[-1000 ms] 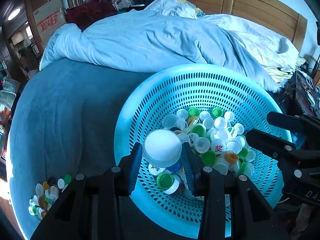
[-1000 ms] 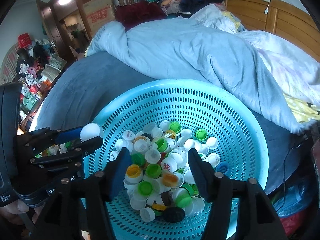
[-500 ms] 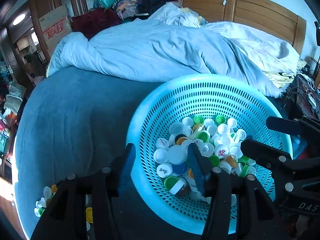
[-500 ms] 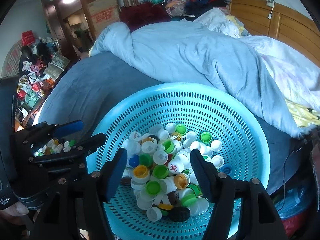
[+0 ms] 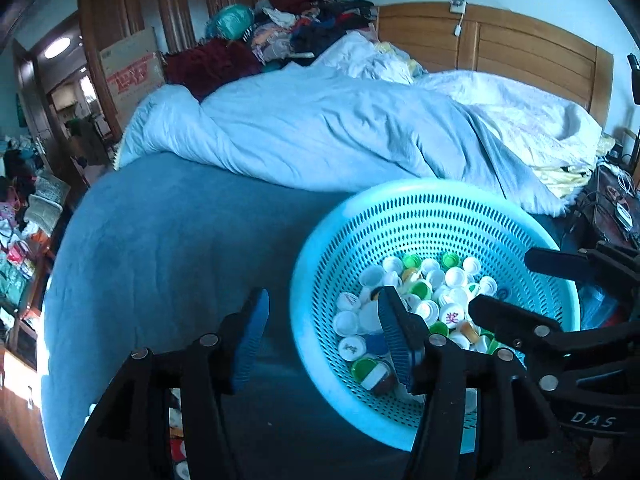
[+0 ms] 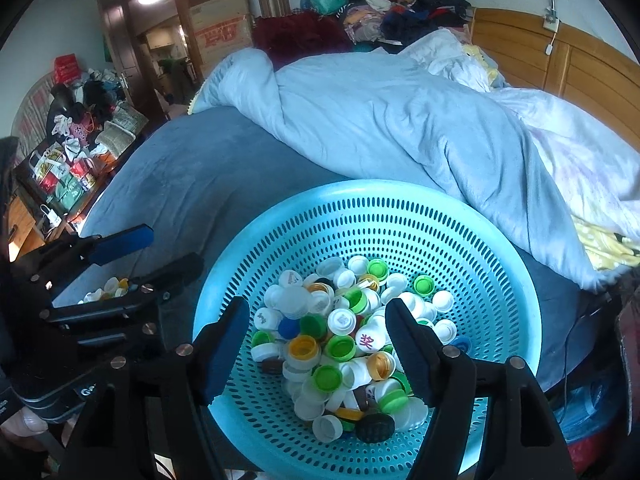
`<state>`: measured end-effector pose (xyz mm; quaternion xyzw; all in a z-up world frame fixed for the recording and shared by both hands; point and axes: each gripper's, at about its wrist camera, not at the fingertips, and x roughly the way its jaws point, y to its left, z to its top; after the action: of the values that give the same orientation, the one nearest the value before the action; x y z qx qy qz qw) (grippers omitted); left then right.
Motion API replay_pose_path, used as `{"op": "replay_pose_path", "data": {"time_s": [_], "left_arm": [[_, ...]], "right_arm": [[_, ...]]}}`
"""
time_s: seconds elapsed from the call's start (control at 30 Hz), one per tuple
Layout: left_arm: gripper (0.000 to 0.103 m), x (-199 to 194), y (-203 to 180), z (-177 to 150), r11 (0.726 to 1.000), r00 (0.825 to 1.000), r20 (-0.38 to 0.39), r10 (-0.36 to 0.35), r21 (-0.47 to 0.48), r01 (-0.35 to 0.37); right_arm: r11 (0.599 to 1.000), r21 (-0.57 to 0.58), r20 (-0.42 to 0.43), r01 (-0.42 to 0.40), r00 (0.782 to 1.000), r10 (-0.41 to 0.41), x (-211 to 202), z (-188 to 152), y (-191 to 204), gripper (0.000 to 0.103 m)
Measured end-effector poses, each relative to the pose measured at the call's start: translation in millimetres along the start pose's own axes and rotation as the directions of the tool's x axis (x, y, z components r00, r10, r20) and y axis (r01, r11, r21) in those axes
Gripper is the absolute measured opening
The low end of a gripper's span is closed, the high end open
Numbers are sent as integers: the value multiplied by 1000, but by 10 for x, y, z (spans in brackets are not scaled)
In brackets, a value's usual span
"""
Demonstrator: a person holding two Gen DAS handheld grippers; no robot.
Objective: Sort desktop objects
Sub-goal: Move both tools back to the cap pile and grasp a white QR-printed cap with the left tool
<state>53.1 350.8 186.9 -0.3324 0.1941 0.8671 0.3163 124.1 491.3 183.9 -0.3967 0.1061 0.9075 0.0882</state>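
Left tool point(image 5: 320, 328), spread & empty now w/ the big white lid point(image 6: 295, 299) dropped into the basket point(image 6: 400, 200), is backing off; right tool point(image 6: 316, 332) is hovering spread over caps point(image 6: 340, 348), nxt pick likely.

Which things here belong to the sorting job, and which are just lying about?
Belong to the job:
- blue basket
- mixed bottle caps in it
- small cap pile on the bed

Just lying about:
- quilt
- clothes heap
- cardboard box
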Motion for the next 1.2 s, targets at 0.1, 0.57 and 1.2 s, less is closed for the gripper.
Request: {"op": "replay_pose_path", "data": {"time_s": [0.1, 0.57, 1.2], "left_arm": [[51, -123, 51, 13, 1000, 999, 34, 21, 1, -21], [51, -466, 353, 68, 996, 990, 122, 72, -53, -66], [65, -507, 985, -311, 988, 991, 132, 4, -152, 16]], "right_arm": [[1000, -12, 7, -2, 1000, 2, -38, 15, 67, 76], [998, -59, 28, -4, 1000, 5, -169, 72, 321, 79], [993, -106, 30, -43, 998, 47, -194, 17, 607, 84]]}}
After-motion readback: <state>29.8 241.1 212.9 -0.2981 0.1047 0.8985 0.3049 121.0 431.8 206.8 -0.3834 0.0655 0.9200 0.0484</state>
